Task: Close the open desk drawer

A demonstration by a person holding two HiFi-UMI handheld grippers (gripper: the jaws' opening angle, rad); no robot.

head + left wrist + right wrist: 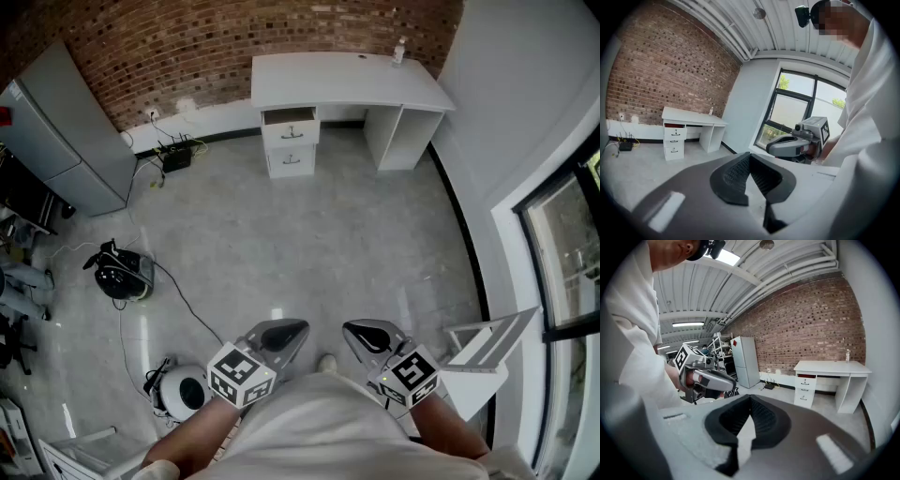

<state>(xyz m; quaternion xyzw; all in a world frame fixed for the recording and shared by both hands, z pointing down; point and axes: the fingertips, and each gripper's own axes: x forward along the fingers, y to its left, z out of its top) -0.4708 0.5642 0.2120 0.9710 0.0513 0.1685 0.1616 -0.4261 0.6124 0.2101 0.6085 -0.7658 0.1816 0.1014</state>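
A white desk (pixel 347 80) stands against the brick wall at the far end of the room. Its top drawer (pixel 290 123) is pulled out above two closed drawers. I stand well back from it. My left gripper (pixel 298 330) and right gripper (pixel 352 330) are held close to my body, side by side, both shut and empty. In the left gripper view the jaws (pixel 750 157) meet at the tips, with the desk (pixel 691 117) small at the left. The right gripper view shows its jaws (pixel 750 399) closed and the drawer (pixel 806 377) far off to the right.
A grey cabinet (pixel 56 141) stands at the left wall. A power strip with cables (pixel 173 155) lies by the baseboard. A black device (pixel 122 272) and a white round one (pixel 183 392) sit on the floor at left, joined by cable. A window (pixel 562 253) runs along the right.
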